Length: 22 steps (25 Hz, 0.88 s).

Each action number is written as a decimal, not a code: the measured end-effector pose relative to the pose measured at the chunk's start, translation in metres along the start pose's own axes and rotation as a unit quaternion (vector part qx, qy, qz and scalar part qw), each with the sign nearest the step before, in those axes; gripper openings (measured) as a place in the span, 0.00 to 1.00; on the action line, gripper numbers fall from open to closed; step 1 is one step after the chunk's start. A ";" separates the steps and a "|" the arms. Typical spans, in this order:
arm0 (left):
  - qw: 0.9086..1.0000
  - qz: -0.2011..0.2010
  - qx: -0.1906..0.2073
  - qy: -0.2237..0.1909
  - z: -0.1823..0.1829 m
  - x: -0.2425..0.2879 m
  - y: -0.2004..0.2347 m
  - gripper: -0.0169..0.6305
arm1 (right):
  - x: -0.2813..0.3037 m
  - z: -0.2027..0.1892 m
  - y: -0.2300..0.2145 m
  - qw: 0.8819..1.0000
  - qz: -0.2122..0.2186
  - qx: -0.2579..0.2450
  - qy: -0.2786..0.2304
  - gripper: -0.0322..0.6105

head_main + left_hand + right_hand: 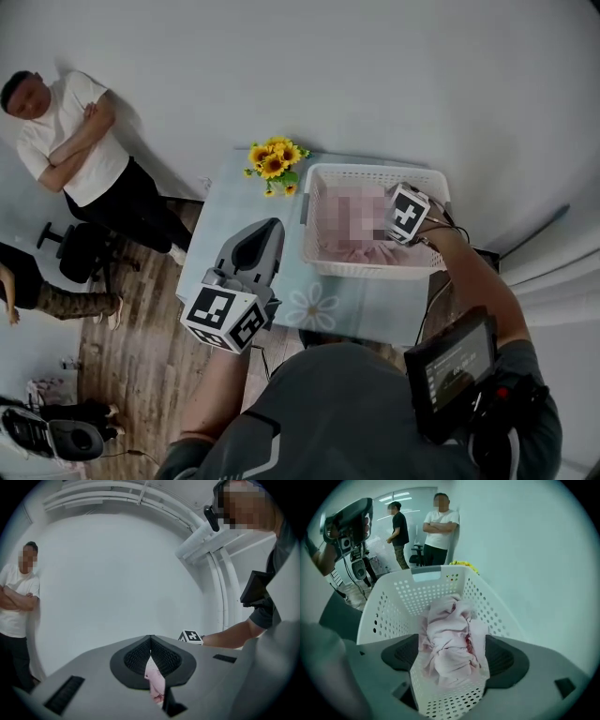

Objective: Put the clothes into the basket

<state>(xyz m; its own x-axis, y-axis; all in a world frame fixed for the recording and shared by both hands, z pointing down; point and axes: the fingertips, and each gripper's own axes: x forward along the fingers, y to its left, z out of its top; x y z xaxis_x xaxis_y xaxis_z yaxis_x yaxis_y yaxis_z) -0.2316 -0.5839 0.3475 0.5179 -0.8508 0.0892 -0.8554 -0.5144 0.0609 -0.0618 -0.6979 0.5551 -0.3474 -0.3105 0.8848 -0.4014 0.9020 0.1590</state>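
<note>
Below the wide-open, empty right gripper (452, 657), pink clothes (445, 625) in white basket (389, 606), left gripper (151, 660) pinching pink cloth (154, 680)

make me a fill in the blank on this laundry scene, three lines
1. The white perforated plastic basket holds a crumpled ____ garment.
2. The right gripper hangs over the basket with its jaws ____, gripping nothing.
3. The left gripper has its jaws ____ on a small scrap of pink cloth.
Missing words: pink; open; shut.
</note>
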 end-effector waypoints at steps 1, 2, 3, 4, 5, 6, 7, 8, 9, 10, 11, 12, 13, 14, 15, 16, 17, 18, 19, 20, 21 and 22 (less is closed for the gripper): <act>1.000 0.004 -0.002 -0.006 0.002 0.000 -0.003 0.04 | -0.010 0.004 0.000 1.000 -0.010 -0.002 -0.015 0.74; 1.000 0.010 -0.004 -0.013 0.003 -0.001 -0.005 0.04 | -0.019 0.009 0.000 0.999 -0.017 -0.001 -0.031 0.74; 1.000 0.015 -0.008 -0.020 0.004 -0.001 -0.007 0.04 | -0.028 0.013 0.002 0.999 -0.020 0.002 -0.047 0.74; 0.999 0.017 -0.012 -0.025 0.003 -0.001 -0.010 0.04 | -0.037 0.016 0.004 0.998 -0.021 0.006 -0.061 0.74; 0.999 0.016 -0.017 -0.028 0.003 0.000 -0.015 0.04 | -0.045 0.018 0.007 0.997 -0.019 0.011 -0.071 0.74; 0.999 0.012 -0.024 -0.028 0.002 0.001 -0.020 0.04 | -0.051 0.018 0.012 0.997 -0.016 0.015 -0.079 0.74; 0.999 0.007 -0.034 -0.028 0.000 0.001 -0.026 0.04 | -0.058 0.017 0.017 0.996 -0.013 0.019 -0.086 0.74; 0.999 0.002 -0.045 -0.028 -0.003 0.001 -0.031 0.04 | -0.063 0.016 0.023 0.995 -0.012 0.023 -0.096 0.74; 0.998 -0.002 -0.052 -0.026 -0.006 0.001 -0.036 0.04 | -0.068 0.016 0.029 0.994 -0.011 0.029 -0.108 0.74; 0.998 -0.004 -0.054 -0.021 -0.009 0.001 -0.040 0.04 | -0.073 0.016 0.032 0.992 -0.012 0.037 -0.121 0.74; 0.998 -0.005 -0.054 -0.014 -0.013 0.003 -0.043 0.04 | -0.078 0.017 0.033 0.990 -0.014 0.045 -0.135 0.74; 0.999 -0.007 -0.052 -0.008 -0.017 0.005 -0.047 0.04 | -0.085 0.018 0.031 0.988 -0.018 0.051 -0.147 0.74; 0.999 -0.009 -0.049 0.000 -0.021 0.006 -0.051 0.04 | -0.091 0.018 0.029 0.986 -0.025 0.057 -0.157 0.73; 0.999 -0.013 -0.044 0.007 -0.025 0.007 -0.055 0.04 | -0.097 0.019 0.029 0.984 -0.034 0.062 -0.165 0.72; 0.999 -0.017 -0.038 0.013 -0.027 0.006 -0.059 0.04 | -0.104 0.019 0.029 0.982 -0.043 0.068 -0.174 0.69; 0.999 -0.020 -0.033 0.016 -0.027 0.006 -0.061 0.04 | -0.111 0.021 0.029 0.978 -0.053 0.077 -0.186 0.63; 0.999 -0.025 -0.031 0.016 -0.025 0.007 -0.063 0.04 | -0.121 0.023 0.028 0.973 -0.063 0.089 -0.202 0.58; 0.999 -0.029 -0.032 0.011 -0.021 0.008 -0.063 0.04 | -0.131 0.026 0.026 0.967 -0.075 0.104 -0.220 0.54; 0.999 -0.032 -0.038 0.002 -0.018 0.010 -0.062 0.04 | -0.142 0.029 0.023 0.960 -0.090 0.120 -0.238 0.46; 0.998 -0.032 -0.044 -0.011 -0.015 0.010 -0.060 0.04 | -0.152 0.031 0.021 0.952 -0.106 0.134 -0.252 0.34; 0.998 -0.030 -0.049 -0.024 -0.011 0.008 -0.057 0.04 | -0.159 0.032 0.021 0.946 -0.119 0.145 -0.263 0.27; 0.998 -0.027 -0.052 -0.034 -0.009 0.005 -0.052 0.04 | -0.165 0.034 0.023 0.941 -0.130 0.155 -0.273 0.26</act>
<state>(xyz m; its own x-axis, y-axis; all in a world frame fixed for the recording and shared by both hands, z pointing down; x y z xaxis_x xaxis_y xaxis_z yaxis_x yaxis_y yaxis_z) -0.1840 -0.5607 0.3533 0.5588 -0.8292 0.0162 -0.8193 -0.5488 0.1661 -0.0422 -0.6364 0.3978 -0.5527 -0.6919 0.4646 -0.7313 0.6700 0.1277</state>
